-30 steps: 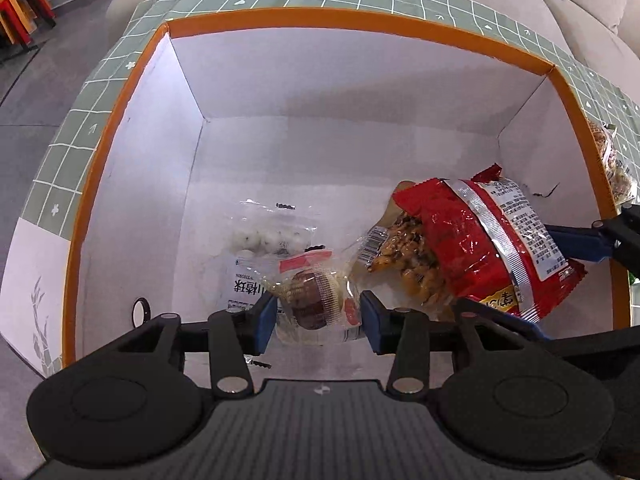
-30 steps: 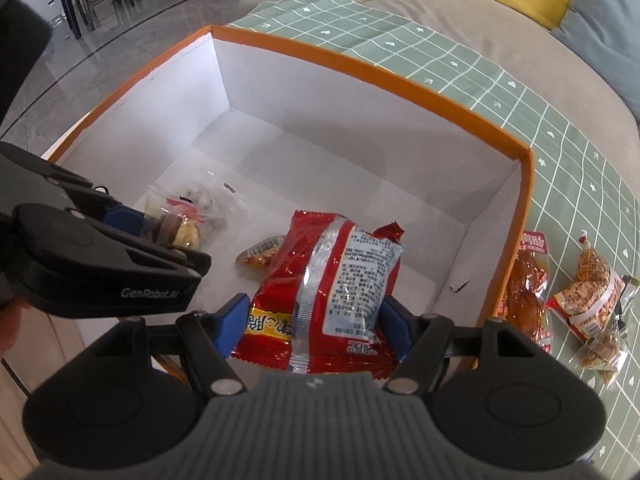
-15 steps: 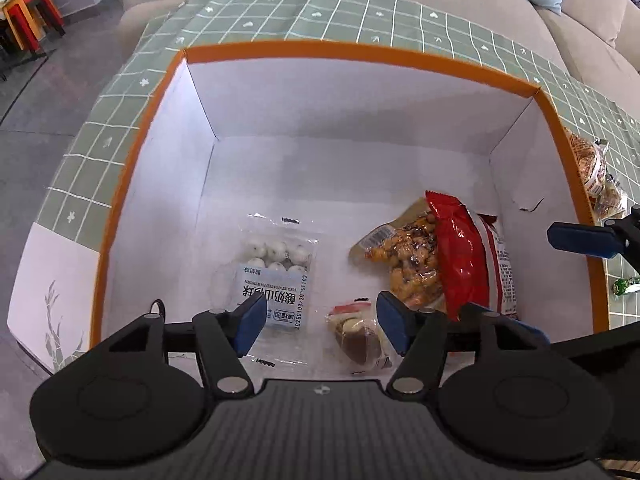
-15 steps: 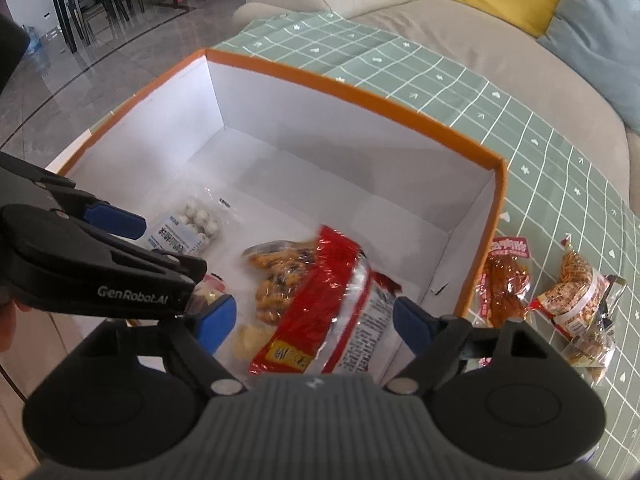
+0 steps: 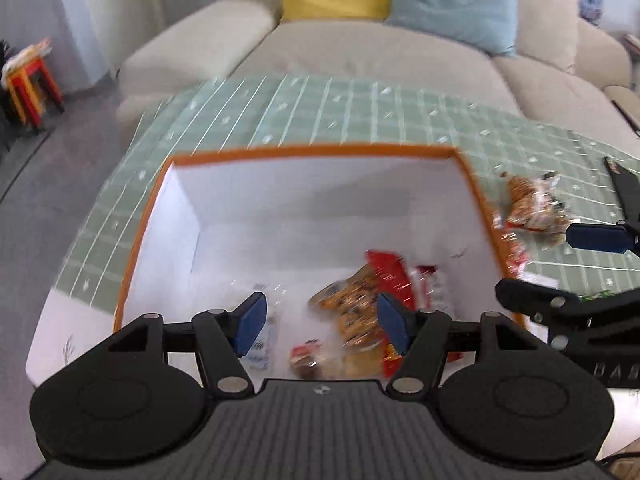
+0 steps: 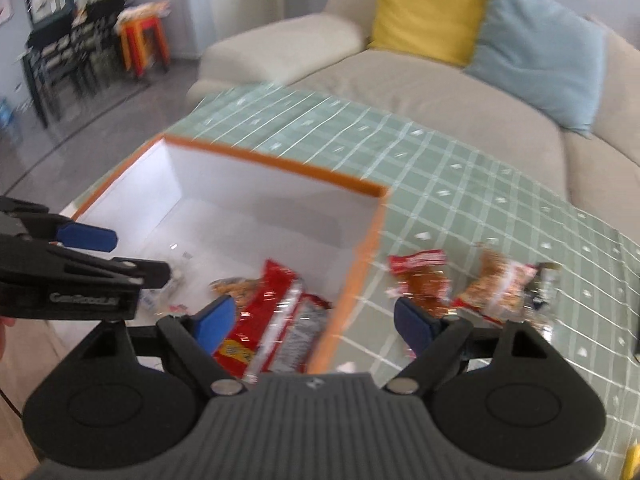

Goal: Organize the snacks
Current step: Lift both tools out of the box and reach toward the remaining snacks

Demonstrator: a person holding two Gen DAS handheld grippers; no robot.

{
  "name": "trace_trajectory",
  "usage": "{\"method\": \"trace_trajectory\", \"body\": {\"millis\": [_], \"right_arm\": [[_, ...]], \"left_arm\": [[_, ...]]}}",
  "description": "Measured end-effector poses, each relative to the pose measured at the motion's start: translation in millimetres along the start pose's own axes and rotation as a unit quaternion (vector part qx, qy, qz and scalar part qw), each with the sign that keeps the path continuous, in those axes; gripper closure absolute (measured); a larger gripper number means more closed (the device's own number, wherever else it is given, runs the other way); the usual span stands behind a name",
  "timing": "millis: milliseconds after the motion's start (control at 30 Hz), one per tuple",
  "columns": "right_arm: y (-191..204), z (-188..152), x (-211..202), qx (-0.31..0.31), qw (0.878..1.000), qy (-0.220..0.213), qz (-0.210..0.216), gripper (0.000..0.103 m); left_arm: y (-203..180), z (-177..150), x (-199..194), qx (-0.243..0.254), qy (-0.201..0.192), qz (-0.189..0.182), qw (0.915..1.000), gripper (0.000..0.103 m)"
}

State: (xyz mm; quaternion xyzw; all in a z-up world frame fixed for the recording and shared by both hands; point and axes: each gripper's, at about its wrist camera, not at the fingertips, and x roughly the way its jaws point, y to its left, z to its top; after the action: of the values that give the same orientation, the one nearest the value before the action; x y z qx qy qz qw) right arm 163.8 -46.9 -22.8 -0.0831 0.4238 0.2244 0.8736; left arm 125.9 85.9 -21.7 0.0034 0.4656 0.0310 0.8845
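A white box with an orange rim stands on the green checked tablecloth. Inside lie a red snack bag, an orange nut packet, a small cake packet and a clear packet of white balls. My left gripper is open and empty above the box's near side. My right gripper is open and empty over the box's right wall. Several snack packets lie on the cloth right of the box.
A beige sofa with a yellow cushion and a light blue cushion stands behind the table. Red and orange stools and dark chairs stand at the far left on the grey floor.
Both grippers let go of their packets, which now lie in the box. Both have lifted and pulled back, and the views are blurred from motion.
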Motion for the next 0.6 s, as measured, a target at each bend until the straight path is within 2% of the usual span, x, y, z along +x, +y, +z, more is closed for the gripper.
{"method": "trace_trajectory", "body": {"millis": [233, 467, 600], "right_arm": [[-52, -29, -35, 0.028, 0.998, -0.043, -0.036, 0.014], [-99, -60, -49, 0.045, 0.996, -0.052, -0.055, 0.011], [-121, -80, -49, 0.052, 0.993, -0.058, -0.094, 0.011]], "left_arm": [[-43, 3, -13, 0.017, -0.047, -0.047, 0.9976, 0.028], [-95, -3, -15, 0.061, -0.068, -0.087, 0.9921, 0.028], [-128, -13, -15, 0.089, -0.076, -0.102, 0.9879, 0.028]]}}
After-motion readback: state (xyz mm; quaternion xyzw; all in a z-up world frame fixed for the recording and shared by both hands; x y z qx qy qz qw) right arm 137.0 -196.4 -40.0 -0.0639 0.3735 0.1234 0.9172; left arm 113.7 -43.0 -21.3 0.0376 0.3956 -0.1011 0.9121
